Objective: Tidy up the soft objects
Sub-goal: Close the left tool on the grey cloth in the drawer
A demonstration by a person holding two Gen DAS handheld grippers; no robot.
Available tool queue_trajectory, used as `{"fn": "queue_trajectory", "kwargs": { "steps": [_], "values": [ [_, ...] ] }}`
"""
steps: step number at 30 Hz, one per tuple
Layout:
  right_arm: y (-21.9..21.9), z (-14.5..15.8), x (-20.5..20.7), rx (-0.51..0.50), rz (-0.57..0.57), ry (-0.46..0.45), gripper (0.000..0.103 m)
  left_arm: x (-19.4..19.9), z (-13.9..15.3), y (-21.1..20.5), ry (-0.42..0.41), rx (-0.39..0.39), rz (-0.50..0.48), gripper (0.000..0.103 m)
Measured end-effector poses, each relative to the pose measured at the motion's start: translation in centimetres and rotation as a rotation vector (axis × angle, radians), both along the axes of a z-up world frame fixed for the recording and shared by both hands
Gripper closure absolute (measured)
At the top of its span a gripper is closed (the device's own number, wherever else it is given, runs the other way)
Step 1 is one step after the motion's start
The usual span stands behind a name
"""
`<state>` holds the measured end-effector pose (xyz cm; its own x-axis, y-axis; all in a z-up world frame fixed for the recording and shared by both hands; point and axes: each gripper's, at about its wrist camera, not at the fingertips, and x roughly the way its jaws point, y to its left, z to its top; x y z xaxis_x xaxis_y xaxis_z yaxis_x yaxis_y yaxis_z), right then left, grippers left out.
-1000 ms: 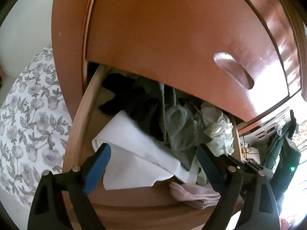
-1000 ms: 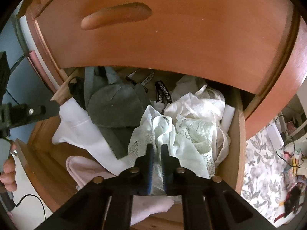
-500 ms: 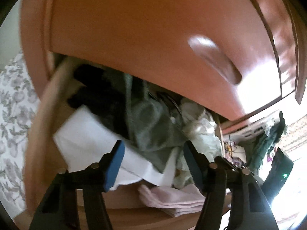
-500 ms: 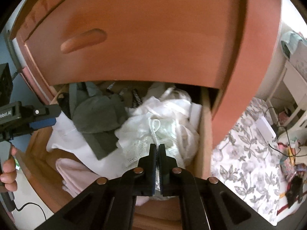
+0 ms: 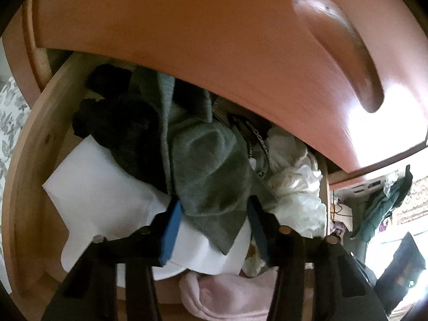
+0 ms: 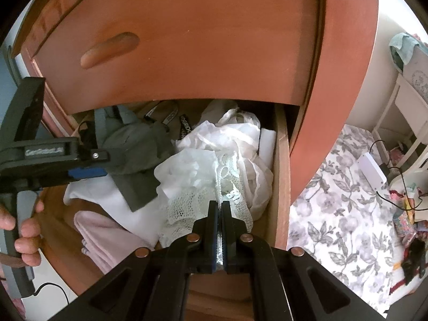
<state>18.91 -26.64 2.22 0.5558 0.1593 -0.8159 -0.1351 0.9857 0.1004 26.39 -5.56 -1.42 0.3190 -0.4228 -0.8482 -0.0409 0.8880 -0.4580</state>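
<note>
An open wooden drawer (image 5: pixel 29 160) holds a heap of soft clothes. A grey garment (image 5: pixel 208 165) lies on the heap's middle, and my left gripper (image 5: pixel 214 219) straddles its lower edge. The jaws are closing with that grey cloth between the blue pads, which flank it closely. My right gripper (image 6: pixel 220 214) is shut on a white lace garment (image 6: pixel 214 171) at the drawer's right side. The right wrist view also shows the left gripper (image 6: pixel 88 172) over the grey garment (image 6: pixel 133 149).
A black garment (image 5: pixel 120 123), a folded white cloth (image 5: pixel 107 187) and a pink cloth (image 5: pixel 227 294) share the drawer. The upper drawer front (image 5: pixel 214 40) overhangs the back of it. A hand (image 6: pixel 26 230) grips the left handle. Floral bedding (image 6: pixel 347 200) lies to the right.
My left gripper has moved down and in over the grey garment while its jaws narrowed around it. The right gripper stayed shut on the lace and shifted slightly toward the drawer's right side.
</note>
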Motion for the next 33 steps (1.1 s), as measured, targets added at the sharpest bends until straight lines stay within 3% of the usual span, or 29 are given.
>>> {"fn": "queue_trajectory", "kwargs": {
  "steps": [4,8,15,26,33],
  "values": [
    [0.3,-0.1,0.0,0.0,0.003,0.005,0.101,0.3,-0.3,0.6,0.021,-0.016,0.011,0.072],
    [0.5,-0.3,0.1,-0.002,0.006,0.01,0.101,0.4,-0.4,1.2,0.029,-0.036,0.018,0.095],
    [0.6,-0.4,-0.1,-0.005,0.008,0.017,0.101,-0.4,0.2,1.8,-0.013,-0.058,0.017,0.1],
    [0.8,1.4,-1.2,0.004,-0.003,-0.01,0.101,-2.8,4.2,1.7,-0.14,-0.108,-0.066,0.103],
    [1.1,3.8,-2.6,0.006,0.001,-0.049,0.101,-3.3,5.5,2.2,-0.143,-0.088,-0.052,0.103]
  ]
}}
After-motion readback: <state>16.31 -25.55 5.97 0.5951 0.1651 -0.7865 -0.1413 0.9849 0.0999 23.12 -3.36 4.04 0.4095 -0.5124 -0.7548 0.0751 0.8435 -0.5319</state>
